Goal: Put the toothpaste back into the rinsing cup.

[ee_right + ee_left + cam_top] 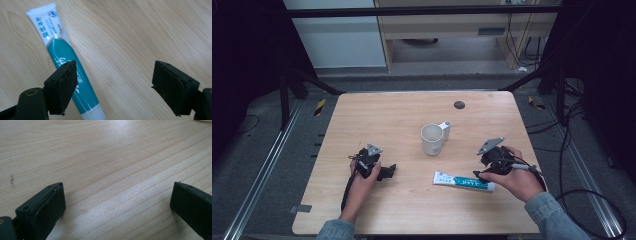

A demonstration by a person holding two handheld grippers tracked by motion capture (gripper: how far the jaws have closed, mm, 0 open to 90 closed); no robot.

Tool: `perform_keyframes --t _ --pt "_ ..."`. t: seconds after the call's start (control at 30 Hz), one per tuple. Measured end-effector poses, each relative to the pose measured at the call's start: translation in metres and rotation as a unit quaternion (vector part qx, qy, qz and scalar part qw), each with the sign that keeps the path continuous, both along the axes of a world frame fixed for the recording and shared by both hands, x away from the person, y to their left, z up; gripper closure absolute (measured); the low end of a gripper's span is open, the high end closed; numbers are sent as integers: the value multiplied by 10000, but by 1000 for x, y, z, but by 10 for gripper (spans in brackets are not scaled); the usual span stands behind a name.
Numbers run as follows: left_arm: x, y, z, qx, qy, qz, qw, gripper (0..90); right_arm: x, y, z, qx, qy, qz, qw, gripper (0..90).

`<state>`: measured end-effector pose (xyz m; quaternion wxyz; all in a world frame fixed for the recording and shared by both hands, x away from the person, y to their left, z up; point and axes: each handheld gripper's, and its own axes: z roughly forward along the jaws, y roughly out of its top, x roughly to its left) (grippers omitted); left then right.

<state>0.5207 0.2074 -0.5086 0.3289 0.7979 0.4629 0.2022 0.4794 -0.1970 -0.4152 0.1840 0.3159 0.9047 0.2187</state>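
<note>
A white and teal toothpaste tube [464, 181] lies flat on the wooden table [402, 115], cap end to the right. My right gripper [484, 170] hovers just above its cap end, jaws open with nothing between them. In the right gripper view the tube [65, 56] runs under the left jaw, and the gripper [115, 86] stands wide over bare wood. A white mug [432, 139] stands upright at the table's middle. My left gripper [388, 171] rests low at the left, open; in the left gripper view its jaws [117, 205] are spread over bare wood.
A small white object [445, 129] stands right behind the mug. A dark round spot [459, 104] marks the table near its far edge. Black cables [582, 200] trail off the right side, and metal rails [267, 165] run along the floor at the left.
</note>
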Motion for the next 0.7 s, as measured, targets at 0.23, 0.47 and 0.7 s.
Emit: perform_keyframes --t 0.23,0.47,0.7 --pt "0 0 0 2 -2 0 10000 0 11 23 3 11 231 405 9989 264" --pt "0 0 0 5 -3 -4 10000 0 17 41 -4 -104 467 680 9965 319" --pt "1 0 0 2 1 -7 10000 0 20 53 -13 -135 714 903 9933 386"
